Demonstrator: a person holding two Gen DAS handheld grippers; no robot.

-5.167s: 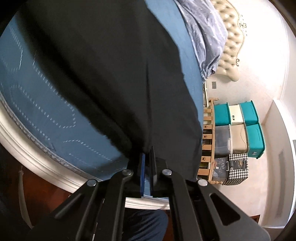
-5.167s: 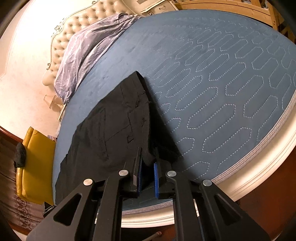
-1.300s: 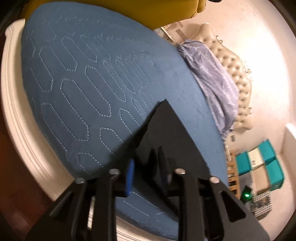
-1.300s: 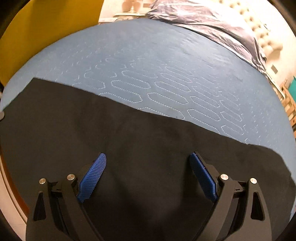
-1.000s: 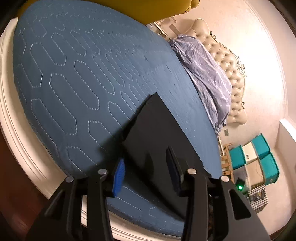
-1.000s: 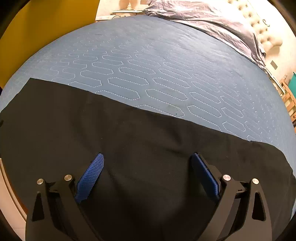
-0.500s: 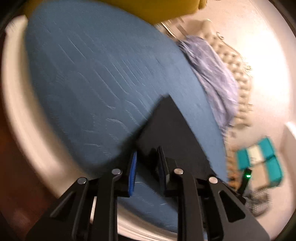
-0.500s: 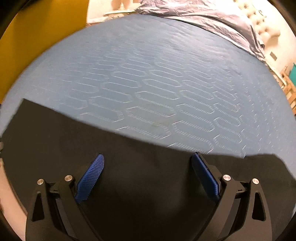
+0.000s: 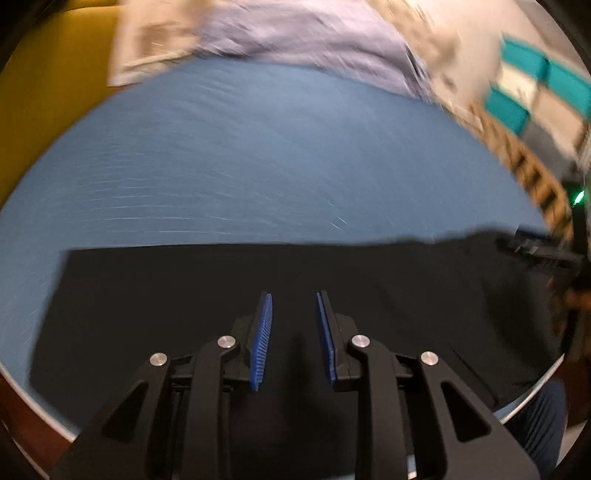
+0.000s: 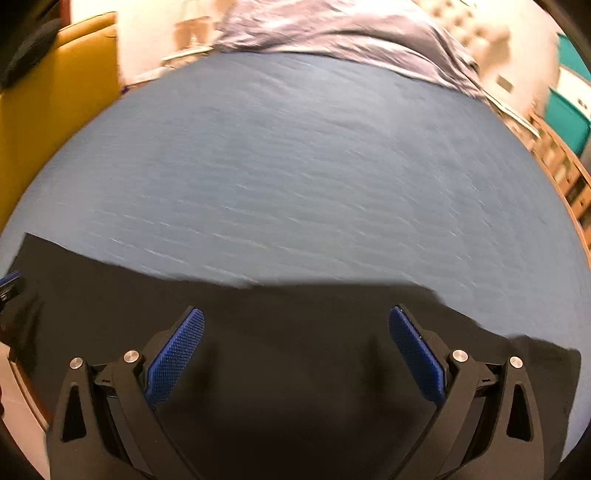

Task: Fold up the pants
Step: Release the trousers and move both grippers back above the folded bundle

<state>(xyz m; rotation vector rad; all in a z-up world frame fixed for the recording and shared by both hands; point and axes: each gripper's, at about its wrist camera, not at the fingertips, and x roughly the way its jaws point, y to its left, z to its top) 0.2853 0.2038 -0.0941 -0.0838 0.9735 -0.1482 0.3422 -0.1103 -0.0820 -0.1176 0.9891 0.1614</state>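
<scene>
I have swung my left gripper (image 9: 293, 334) off the corner to face along the black pants (image 9: 258, 280), jaws narrowly parted on nothing, my right gripper (image 10: 295, 350) spread wide, so the pants lie flat on the blue bed (image 10: 295, 166), ready for regrasping.

My left wrist camera sat low and close over the black pants (image 9: 184, 295), looking forward along the left gripper (image 9: 293, 332) across the blue bed cover (image 9: 258, 166) toward the lilac duvet (image 9: 314, 33). My right wrist camera looked the same way along the right gripper (image 10: 295, 350), equally near the pants (image 10: 295, 387). Both views were blurred; they shared the pants' far edge, the cover (image 10: 295, 166), the duvet (image 10: 351, 29) and the yellow chair (image 10: 55, 92).
</scene>
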